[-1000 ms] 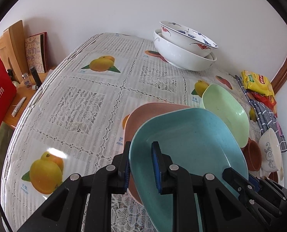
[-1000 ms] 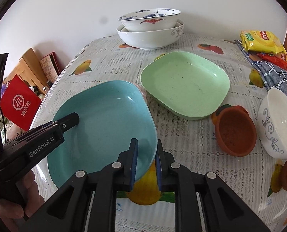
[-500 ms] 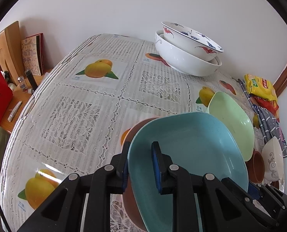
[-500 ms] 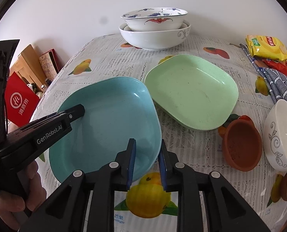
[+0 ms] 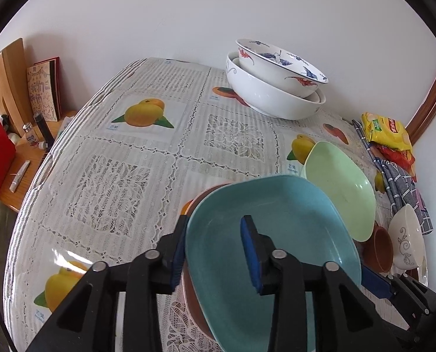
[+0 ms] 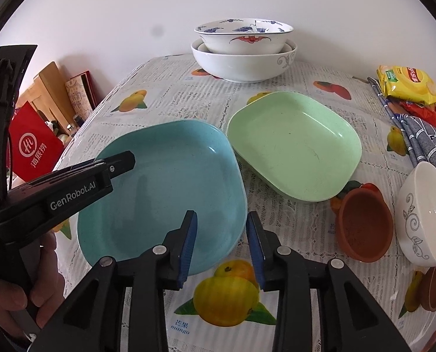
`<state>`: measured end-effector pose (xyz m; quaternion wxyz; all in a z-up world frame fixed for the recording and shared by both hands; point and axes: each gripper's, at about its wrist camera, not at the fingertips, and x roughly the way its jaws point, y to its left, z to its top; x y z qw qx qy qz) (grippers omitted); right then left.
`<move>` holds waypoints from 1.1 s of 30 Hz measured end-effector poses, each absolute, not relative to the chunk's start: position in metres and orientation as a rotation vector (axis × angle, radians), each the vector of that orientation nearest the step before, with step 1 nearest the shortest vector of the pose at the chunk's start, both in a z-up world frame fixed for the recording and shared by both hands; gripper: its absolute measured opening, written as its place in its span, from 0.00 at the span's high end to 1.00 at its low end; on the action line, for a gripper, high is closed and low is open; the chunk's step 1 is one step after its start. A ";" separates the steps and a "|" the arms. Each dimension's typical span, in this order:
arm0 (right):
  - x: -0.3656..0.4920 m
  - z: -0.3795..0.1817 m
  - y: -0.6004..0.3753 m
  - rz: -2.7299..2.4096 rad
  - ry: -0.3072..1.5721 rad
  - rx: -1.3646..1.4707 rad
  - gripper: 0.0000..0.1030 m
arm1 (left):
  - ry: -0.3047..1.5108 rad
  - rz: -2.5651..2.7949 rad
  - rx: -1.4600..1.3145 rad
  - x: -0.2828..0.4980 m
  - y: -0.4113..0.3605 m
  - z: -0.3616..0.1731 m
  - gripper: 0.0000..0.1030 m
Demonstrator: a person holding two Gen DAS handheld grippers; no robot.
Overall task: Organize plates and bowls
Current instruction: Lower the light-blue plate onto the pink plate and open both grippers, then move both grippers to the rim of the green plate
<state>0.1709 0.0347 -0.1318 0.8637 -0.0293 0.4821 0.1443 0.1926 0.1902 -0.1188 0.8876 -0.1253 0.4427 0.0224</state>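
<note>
Both grippers are releasing the blue plate, now resting on a brown plate at lower centre. Left gripper and right gripper jaws have just been opening, rim between, pads clear. Next: withdrawing, then fetching the green plate.

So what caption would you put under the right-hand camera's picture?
Right gripper, jaws just opened, straddles the rim of the blue plate beside a green plate.
</note>
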 end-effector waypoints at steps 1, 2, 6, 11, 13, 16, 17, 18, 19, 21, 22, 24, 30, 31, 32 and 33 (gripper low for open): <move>0.169 -0.131 0.034 0.308 1.006 -0.059 0.62 | 0.907 0.052 -0.250 0.192 0.189 -0.116 0.47; 0.168 -0.130 0.033 0.308 1.002 -0.057 0.60 | 0.885 0.060 -0.236 0.190 0.187 -0.112 0.41; 0.163 -0.127 0.028 0.311 1.000 -0.042 0.59 | 0.858 0.059 -0.204 0.187 0.181 -0.102 0.41; 0.156 -0.121 0.023 0.328 0.993 -0.036 0.59 | 0.865 0.055 -0.195 0.185 0.175 -0.099 0.41; 0.152 -0.119 0.020 0.333 0.987 -0.038 0.59 | 0.870 0.052 -0.200 0.182 0.173 -0.099 0.41; 0.146 -0.116 0.014 0.331 0.980 -0.039 0.57 | 0.874 0.040 -0.210 0.178 0.170 -0.099 0.41; 0.145 -0.117 0.012 0.329 0.985 -0.041 0.57 | 0.875 0.041 -0.211 0.177 0.168 -0.099 0.41; 0.144 -0.119 0.011 0.329 0.993 -0.047 0.57 | 0.876 0.039 -0.212 0.176 0.166 -0.099 0.41; 0.143 -0.121 0.010 0.325 0.998 -0.053 0.57 | 0.876 0.035 -0.214 0.175 0.164 -0.099 0.41; 0.139 -0.122 0.005 0.319 0.995 -0.054 0.57 | 0.879 0.034 -0.214 0.173 0.160 -0.098 0.41; 0.137 -0.122 0.003 0.321 0.996 -0.050 0.57 | 0.882 0.032 -0.213 0.172 0.158 -0.097 0.41; 0.134 -0.122 -0.003 0.319 0.993 -0.042 0.57 | 0.874 0.022 -0.208 0.169 0.153 -0.095 0.41; 0.127 -0.116 -0.022 0.301 0.979 -0.026 0.56 | 0.881 0.001 -0.181 0.166 0.133 -0.092 0.41; 0.127 -0.114 -0.026 0.295 0.972 -0.025 0.53 | 0.883 -0.001 -0.178 0.166 0.130 -0.092 0.41; 0.127 -0.112 -0.030 0.286 0.962 -0.023 0.52 | 0.884 -0.003 -0.175 0.166 0.127 -0.091 0.41; 0.128 -0.109 -0.034 0.278 0.951 -0.022 0.48 | 0.884 -0.007 -0.172 0.166 0.124 -0.090 0.41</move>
